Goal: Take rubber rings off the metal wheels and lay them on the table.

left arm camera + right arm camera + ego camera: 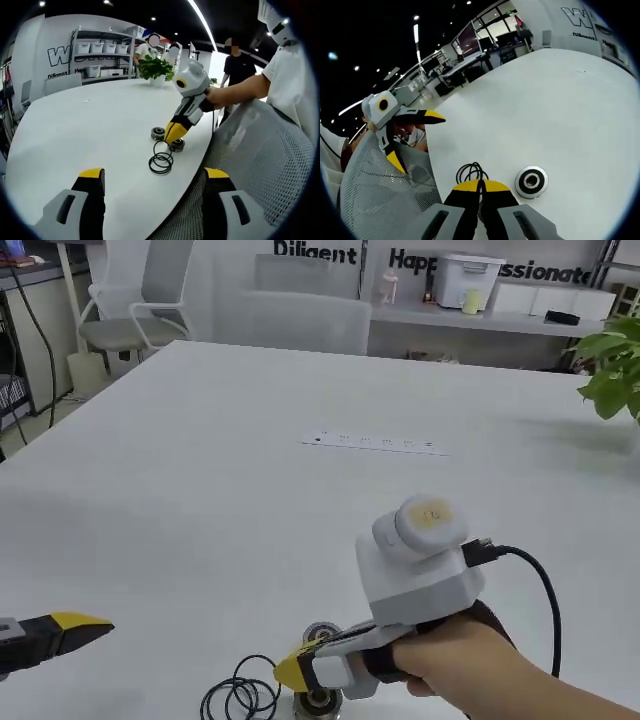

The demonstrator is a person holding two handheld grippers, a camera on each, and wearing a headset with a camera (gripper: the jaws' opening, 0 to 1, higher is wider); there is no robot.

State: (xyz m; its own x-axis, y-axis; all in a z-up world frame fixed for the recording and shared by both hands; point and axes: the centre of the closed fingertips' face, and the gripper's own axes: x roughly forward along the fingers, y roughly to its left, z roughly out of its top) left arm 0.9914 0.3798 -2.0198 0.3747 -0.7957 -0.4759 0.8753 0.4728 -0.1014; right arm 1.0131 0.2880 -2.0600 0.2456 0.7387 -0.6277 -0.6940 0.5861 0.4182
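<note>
The right gripper (480,189), jaws closed and perhaps pinching one thin black rubber ring (161,148), hangs over the pile of black rings (161,163) beside the round metal wheels (531,181) on the white table (300,370), far nearer than the open left gripper (150,195).

Right hand-held gripper (168,140) tip touches rubber rings (161,163) beside two metal wheels (158,133).

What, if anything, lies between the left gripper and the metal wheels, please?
The loose rubber rings lie on the table between the open left gripper and the two metal wheels, and the shut right gripper has its tip at the wheels.
</note>
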